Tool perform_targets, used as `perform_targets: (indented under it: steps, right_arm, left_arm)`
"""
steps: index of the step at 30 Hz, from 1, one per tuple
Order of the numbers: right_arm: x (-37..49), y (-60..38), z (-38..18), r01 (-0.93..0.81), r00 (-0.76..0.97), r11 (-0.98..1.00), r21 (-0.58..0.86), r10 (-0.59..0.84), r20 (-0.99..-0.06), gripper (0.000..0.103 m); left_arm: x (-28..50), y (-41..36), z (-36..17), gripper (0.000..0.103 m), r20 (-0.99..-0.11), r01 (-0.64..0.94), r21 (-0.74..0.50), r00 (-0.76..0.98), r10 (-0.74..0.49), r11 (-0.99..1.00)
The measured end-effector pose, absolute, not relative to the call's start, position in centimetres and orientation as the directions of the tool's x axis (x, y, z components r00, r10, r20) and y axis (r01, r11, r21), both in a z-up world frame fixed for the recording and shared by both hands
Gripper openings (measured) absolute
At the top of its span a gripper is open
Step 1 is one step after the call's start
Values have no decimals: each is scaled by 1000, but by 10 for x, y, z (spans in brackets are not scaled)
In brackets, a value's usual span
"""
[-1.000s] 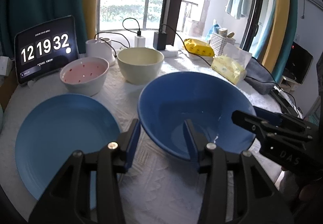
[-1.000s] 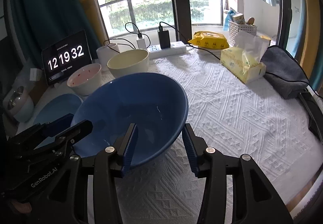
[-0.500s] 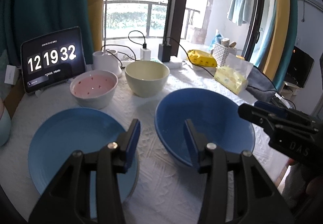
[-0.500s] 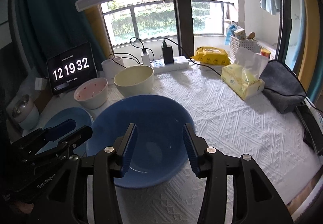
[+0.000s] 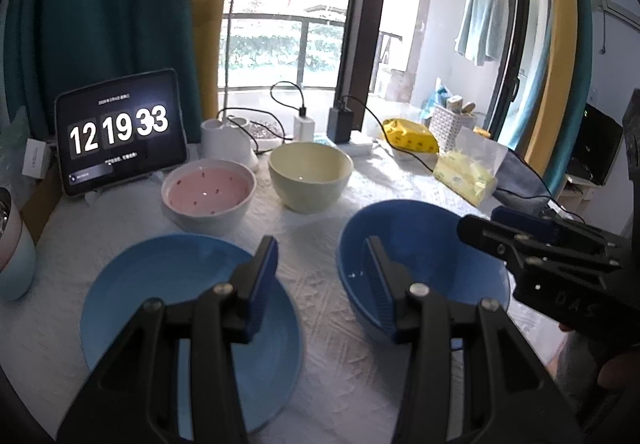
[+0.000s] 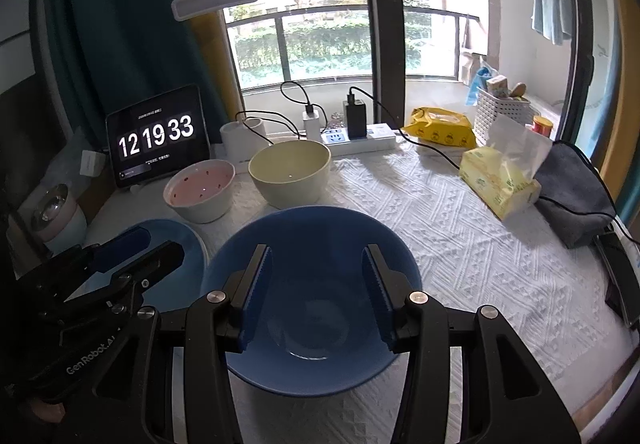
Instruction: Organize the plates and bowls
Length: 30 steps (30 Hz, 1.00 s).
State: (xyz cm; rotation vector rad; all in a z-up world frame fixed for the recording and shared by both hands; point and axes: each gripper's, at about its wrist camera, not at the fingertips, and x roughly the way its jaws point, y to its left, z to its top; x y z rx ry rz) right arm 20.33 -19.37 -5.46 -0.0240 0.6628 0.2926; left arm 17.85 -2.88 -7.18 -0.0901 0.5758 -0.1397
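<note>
A big blue bowl [image 6: 316,240] stands upright on the white cloth, and my right gripper [image 6: 316,292] hovers above its near side, open, with nothing between its pads. In the left wrist view the same blue bowl [image 5: 424,256] lies right of a flat blue plate [image 5: 188,324]. My left gripper [image 5: 322,280] hangs open and empty over the cloth between them, its right finger in front of the bowl's left rim. Behind stand a pink-lined bowl [image 5: 208,193] and a cream bowl [image 5: 310,173]. Each gripper shows in the other's view: right gripper [image 5: 480,222], left gripper [image 6: 162,242].
At the back are a tablet clock [image 5: 120,131], a white lamp base [image 5: 226,141] and a power strip [image 6: 360,137] with cables. A tissue pack [image 6: 496,183], a yellow packet [image 6: 440,127], a grey pouch [image 6: 572,191] and a basket [image 6: 500,111] fill the right side. A pastel mug-like pot [image 6: 56,215] stands far left.
Both grippers have pulled back and up from the blue bowl, which was tilted and close and now rests flat on the cloth. The jaws stayed equally wide.
</note>
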Motion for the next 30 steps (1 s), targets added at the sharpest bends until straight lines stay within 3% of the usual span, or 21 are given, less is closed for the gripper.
perform_targets:
  steps: [30]
  right_arm:
    - [254, -112, -54, -380, 712, 925, 22, 307, -631, 49]
  left_arm:
    - [219, 76, -67, 47, -530, -37, -120, 847, -32, 992]
